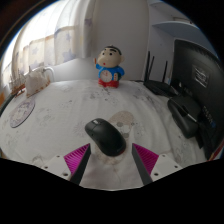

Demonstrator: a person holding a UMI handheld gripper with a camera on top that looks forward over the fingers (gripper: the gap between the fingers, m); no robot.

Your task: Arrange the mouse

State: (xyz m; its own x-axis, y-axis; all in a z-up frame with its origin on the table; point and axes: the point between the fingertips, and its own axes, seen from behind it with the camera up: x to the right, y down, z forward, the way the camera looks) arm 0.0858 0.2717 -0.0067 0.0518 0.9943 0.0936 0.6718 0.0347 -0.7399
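Note:
A black computer mouse (105, 136) lies on the pale marbled table (60, 112), just ahead of my gripper (111, 160) and between its two fingertips. The fingers with magenta pads (77, 157) stand wide apart at either side of the mouse's near end, with a gap on both sides. The mouse rests on the table on its own.
A cartoon boy figurine (108, 67) stands at the back of the table. A black keyboard (190, 112) and a monitor (194, 66) are at the right, with a dark router-like device (156, 80) behind. A round white object (21, 114) and a small white item (37, 82) are at the left.

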